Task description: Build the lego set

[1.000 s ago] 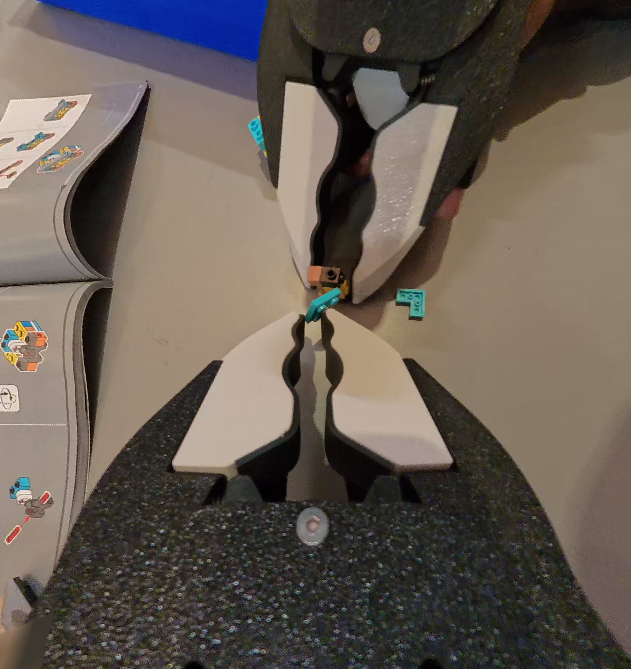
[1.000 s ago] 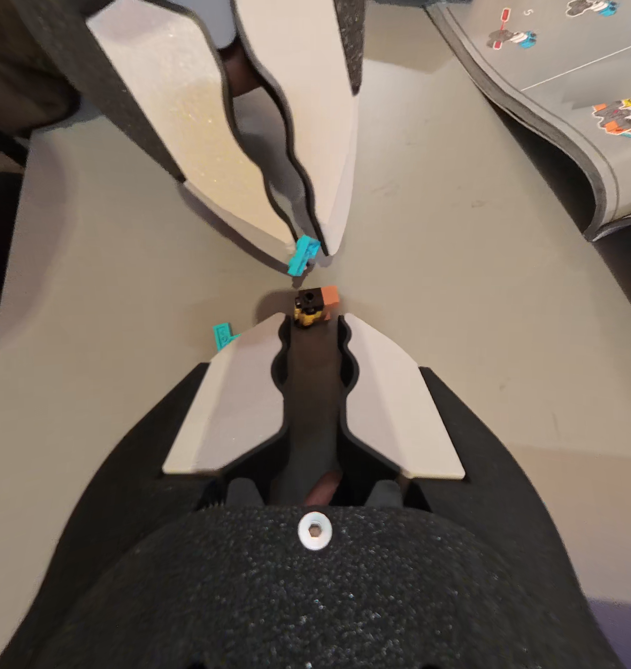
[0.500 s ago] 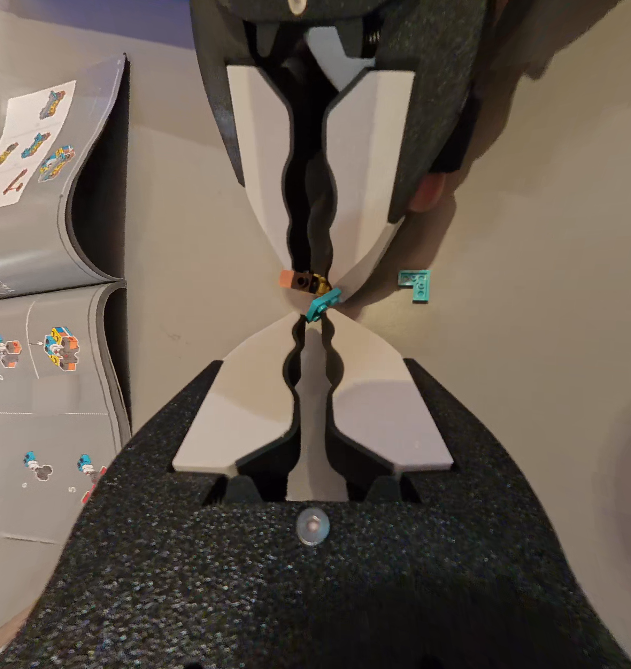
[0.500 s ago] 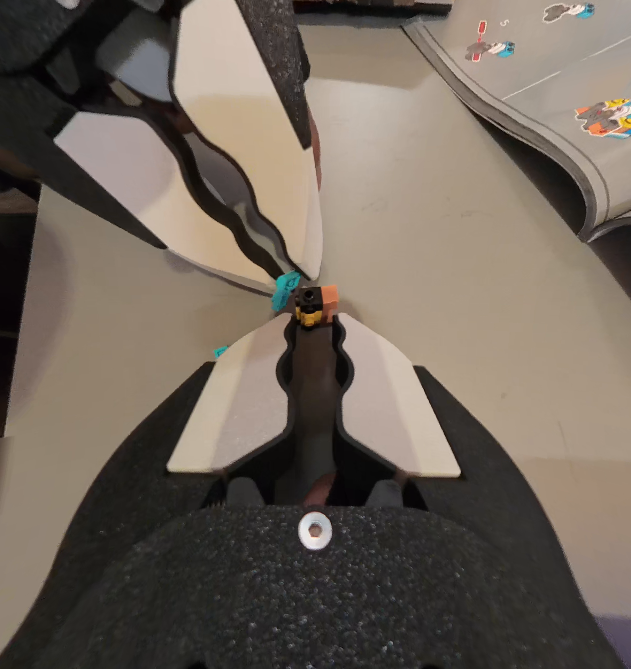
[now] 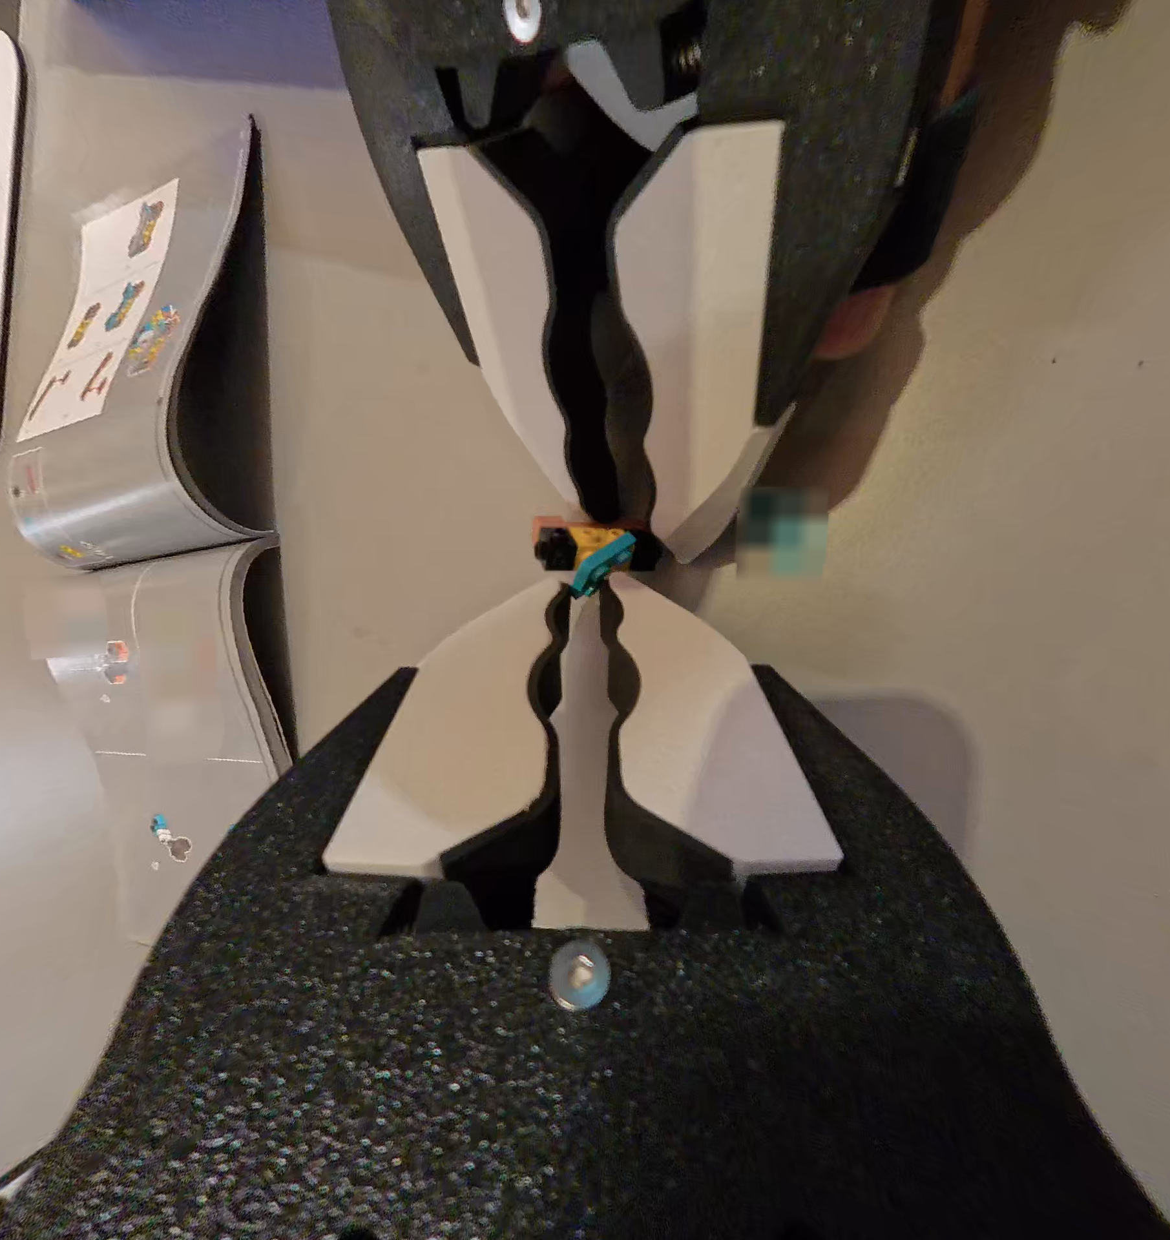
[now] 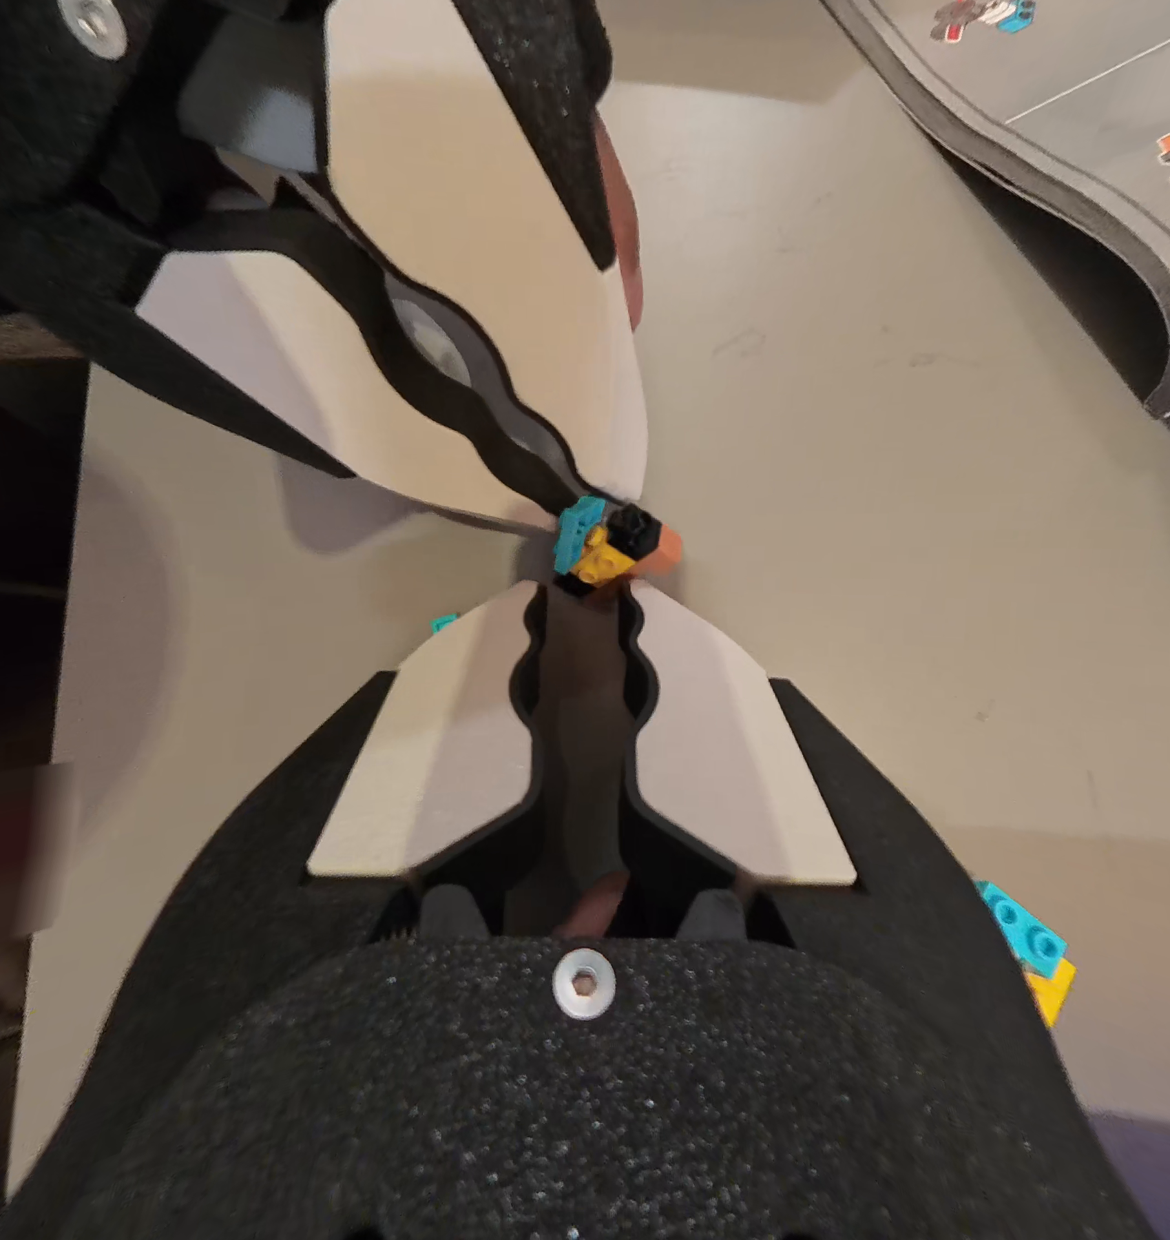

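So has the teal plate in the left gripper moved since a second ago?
Yes. The teal plate has closed on the small assembly held by the right gripper; they now touch, judged against the table.

Teal plate (image 5: 601,563) in left claw (image 5: 585,590), earlier apart, now against the small brick assembly (image 6: 625,547).

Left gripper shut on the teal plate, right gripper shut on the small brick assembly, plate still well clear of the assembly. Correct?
Not quite: the teal plate is against the brick assembly, not clear of it, as the right wrist view shows. The left gripper holding the plate and the right gripper holding the assembly are right.
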`<action>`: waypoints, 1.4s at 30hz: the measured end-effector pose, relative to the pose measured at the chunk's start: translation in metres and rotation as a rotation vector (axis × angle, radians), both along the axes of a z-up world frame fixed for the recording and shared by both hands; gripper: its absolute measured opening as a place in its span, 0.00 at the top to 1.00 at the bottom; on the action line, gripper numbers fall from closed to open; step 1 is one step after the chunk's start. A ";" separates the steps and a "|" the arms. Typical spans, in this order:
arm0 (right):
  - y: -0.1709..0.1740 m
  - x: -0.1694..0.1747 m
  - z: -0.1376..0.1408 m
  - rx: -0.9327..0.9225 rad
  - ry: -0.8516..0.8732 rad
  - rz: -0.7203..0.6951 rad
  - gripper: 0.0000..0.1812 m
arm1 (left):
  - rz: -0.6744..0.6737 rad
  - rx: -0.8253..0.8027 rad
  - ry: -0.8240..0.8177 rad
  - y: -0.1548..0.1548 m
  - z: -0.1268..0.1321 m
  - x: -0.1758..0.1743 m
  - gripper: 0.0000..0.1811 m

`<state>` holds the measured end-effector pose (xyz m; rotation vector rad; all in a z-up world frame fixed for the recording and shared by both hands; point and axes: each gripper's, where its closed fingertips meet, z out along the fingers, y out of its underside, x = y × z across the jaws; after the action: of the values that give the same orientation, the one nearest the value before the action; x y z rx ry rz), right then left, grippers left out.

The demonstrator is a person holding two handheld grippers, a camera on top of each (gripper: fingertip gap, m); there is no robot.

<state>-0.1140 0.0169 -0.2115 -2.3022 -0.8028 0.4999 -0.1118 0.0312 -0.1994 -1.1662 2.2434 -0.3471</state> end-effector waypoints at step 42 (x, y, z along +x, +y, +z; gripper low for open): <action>-0.021 0.004 0.001 -0.084 0.012 0.103 0.86 | -0.168 -0.405 0.034 -0.032 -0.006 0.004 0.96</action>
<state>-0.1098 -0.0045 -0.2101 -2.3407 -0.9141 0.6039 -0.1076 -0.0004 -0.2059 -1.1853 2.3748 -0.8882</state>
